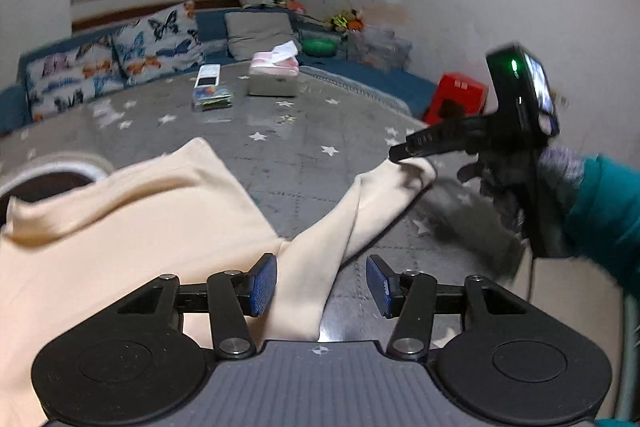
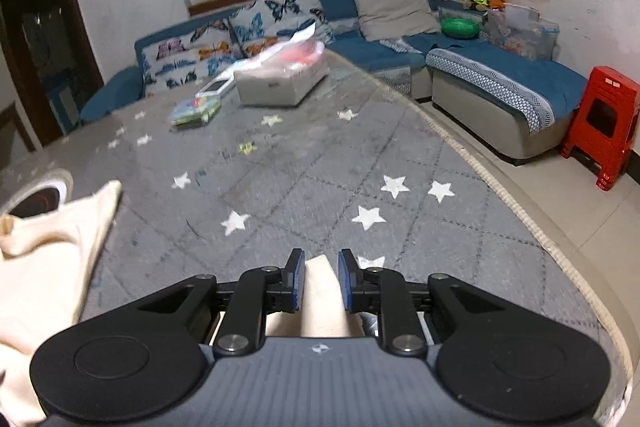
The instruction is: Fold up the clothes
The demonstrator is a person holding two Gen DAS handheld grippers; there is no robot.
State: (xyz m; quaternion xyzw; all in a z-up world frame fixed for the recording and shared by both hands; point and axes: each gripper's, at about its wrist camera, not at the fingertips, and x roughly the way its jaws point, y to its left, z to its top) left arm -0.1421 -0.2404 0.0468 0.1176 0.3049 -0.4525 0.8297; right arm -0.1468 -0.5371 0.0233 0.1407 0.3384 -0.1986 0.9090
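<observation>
One cream garment: sleeve pinched in right gripper, left gripper apart, empty.

garment on mat; box behind it; sofa beyond; stool right of sofa.

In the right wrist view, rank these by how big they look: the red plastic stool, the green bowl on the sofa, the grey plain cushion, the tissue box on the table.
1. tissue box and grey plain cushion: look alike, unranked
2. red plastic stool: slightly smaller
3. green bowl: smallest
</observation>
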